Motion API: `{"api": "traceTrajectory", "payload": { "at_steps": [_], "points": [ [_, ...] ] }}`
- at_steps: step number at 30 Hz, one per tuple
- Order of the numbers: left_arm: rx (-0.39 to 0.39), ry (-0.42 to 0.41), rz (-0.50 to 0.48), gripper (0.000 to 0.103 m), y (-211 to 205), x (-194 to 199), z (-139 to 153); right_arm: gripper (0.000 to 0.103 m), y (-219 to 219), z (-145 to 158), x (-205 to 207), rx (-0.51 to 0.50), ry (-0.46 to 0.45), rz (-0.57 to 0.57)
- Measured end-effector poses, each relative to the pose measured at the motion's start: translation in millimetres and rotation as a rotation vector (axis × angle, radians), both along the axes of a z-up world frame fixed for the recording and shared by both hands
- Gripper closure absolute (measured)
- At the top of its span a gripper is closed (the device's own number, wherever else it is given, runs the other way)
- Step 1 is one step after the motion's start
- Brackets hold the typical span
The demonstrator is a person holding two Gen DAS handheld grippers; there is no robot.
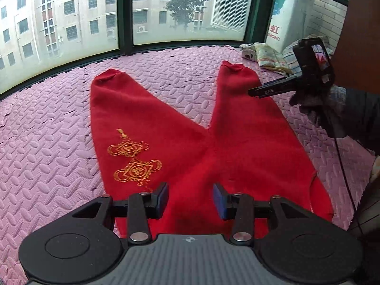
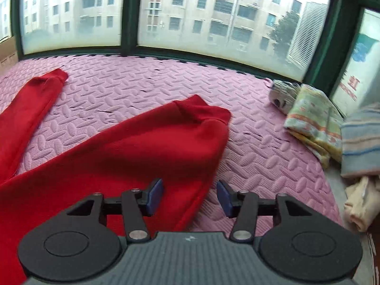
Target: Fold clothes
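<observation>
Flat red trousers (image 1: 190, 147), both grippers' fingers (image 1: 163, 197) apart.

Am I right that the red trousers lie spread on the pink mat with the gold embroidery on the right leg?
Not quite: the gold embroidery sits on the left leg of the red trousers, as the left wrist view shows. They do lie spread on the pink mat.

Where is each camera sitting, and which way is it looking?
Left wrist: sits on the left gripper, over the waist end of the red trousers, looking along both legs toward the window. Its open jaws show, plus the gloved right hand holding the right gripper.
Right wrist: sits on the right gripper, over the right trouser leg, facing the window, folded clothes to its right. Only its open jaws show.
Shared: red trousers, pink mat, window, folded clothes.
</observation>
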State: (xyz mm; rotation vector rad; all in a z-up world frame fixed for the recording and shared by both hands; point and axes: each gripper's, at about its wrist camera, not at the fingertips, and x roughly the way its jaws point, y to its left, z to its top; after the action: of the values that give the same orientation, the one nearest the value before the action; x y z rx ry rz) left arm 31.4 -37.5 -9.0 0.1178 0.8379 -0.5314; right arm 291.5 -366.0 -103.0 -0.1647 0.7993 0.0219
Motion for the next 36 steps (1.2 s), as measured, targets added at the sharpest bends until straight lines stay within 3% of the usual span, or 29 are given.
{"api": "traceTrajectory", "payload": {
  "at_steps": [4, 7, 11, 17, 20, 26, 28, 29, 32, 36],
  "points": [
    [-0.016, 0.015, -0.078, 0.057, -22.3, -5.1, -4.6, 0.056, -8.7, 9.2, -5.8, -0.014, -0.033, -0.028],
    [-0.008, 0.030, -0.120, 0.057, -36.3, -7.2, -10.8, 0.056, 9.0, 23.2, -2.8, -0.010, -0.088, 0.056],
    [0.010, 0.025, -0.144, 0.054, -46.4, -11.6, -14.5, 0.056, 29.9, 27.5, 15.4, 0.115, -0.069, 0.137],
    [0.011, 0.038, -0.153, 0.053, -46.9, -10.9, -17.1, 0.053, 57.9, 6.9, 31.7, 0.139, -0.037, 0.219],
    [0.005, 0.045, -0.153, 0.053, -45.6, -10.7, -16.8, 0.054, 51.0, -2.5, 33.7, 0.094, -0.031, 0.165],
    [-0.005, 0.050, -0.159, 0.052, -43.2, -9.9, -15.6, 0.054, 4.0, -5.8, 24.4, 0.104, -0.053, 0.056],
    [-0.004, 0.048, -0.161, 0.052, -43.1, -11.4, -14.7, 0.060, -4.5, -5.5, 21.8, 0.095, -0.060, 0.035],
    [-0.004, 0.047, -0.161, 0.052, -42.7, -12.1, -14.1, 0.068, -9.8, -4.9, 19.4, 0.071, -0.070, 0.012],
    [-0.004, 0.046, -0.163, 0.052, -42.2, -12.6, -13.6, 0.068, -18.6, -6.2, 17.3, 0.014, -0.086, -0.063],
    [0.000, 0.044, -0.169, 0.052, -43.4, -12.1, -14.1, 0.068, -14.3, 1.5, 16.4, 0.019, -0.116, -0.045]
  ]
}}
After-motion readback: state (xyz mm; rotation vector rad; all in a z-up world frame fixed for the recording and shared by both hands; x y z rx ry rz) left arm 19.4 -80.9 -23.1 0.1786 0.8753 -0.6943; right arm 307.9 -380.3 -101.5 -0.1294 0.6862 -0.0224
